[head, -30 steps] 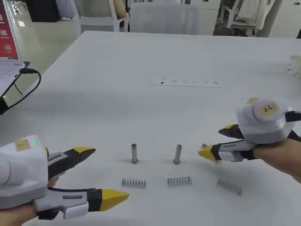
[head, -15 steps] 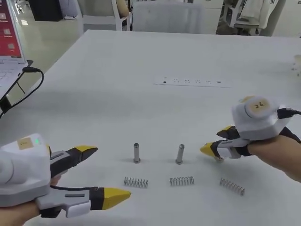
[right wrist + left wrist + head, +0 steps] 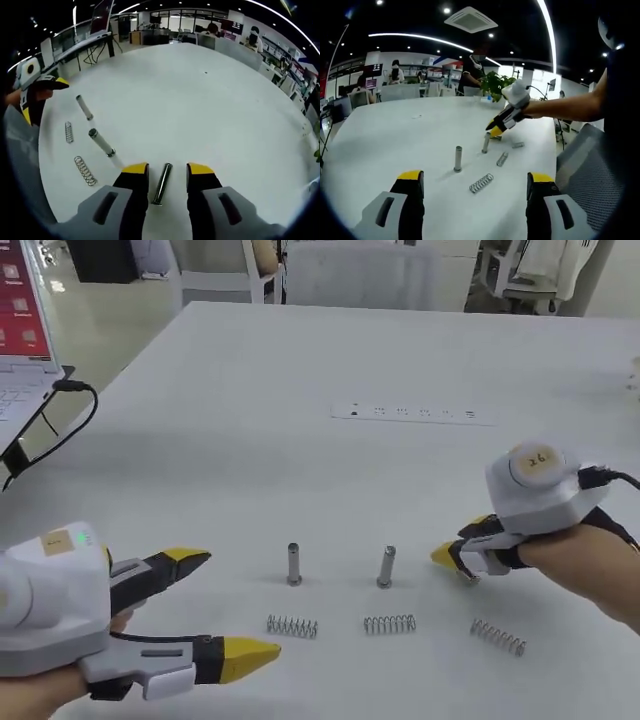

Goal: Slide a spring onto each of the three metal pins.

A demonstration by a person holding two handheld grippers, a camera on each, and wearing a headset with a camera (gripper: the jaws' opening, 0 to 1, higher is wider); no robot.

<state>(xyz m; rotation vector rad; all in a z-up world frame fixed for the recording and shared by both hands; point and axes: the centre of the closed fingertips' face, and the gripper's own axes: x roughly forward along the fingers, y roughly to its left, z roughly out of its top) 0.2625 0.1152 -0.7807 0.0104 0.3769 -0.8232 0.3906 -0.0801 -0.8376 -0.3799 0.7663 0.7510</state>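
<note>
Two steel pins (image 3: 294, 565) (image 3: 386, 567) stand upright on the white table (image 3: 330, 470). A third pin (image 3: 162, 182) sits between the jaws of my right gripper (image 3: 168, 170), with a gap on each side; the jaws straddle it without touching. In the head view, the right gripper (image 3: 462, 540) covers that pin. Three springs (image 3: 292, 626) (image 3: 389, 623) (image 3: 498, 636) lie in a row in front of the pins. My left gripper (image 3: 222, 604) hovers wide open at the near left, holding nothing, with the nearest spring (image 3: 481, 183) and pin (image 3: 457, 159) ahead of it.
A power strip (image 3: 412, 413) lies flat in the middle of the table. At the left edge, a laptop (image 3: 20, 335) rests with a black cable (image 3: 60, 425) trailing onto the table. Chairs (image 3: 350, 275) stand beyond the far edge.
My right gripper's jaws have narrowed around the third pin and sunk a little toward the table. The left gripper has kept its place and stays open.
</note>
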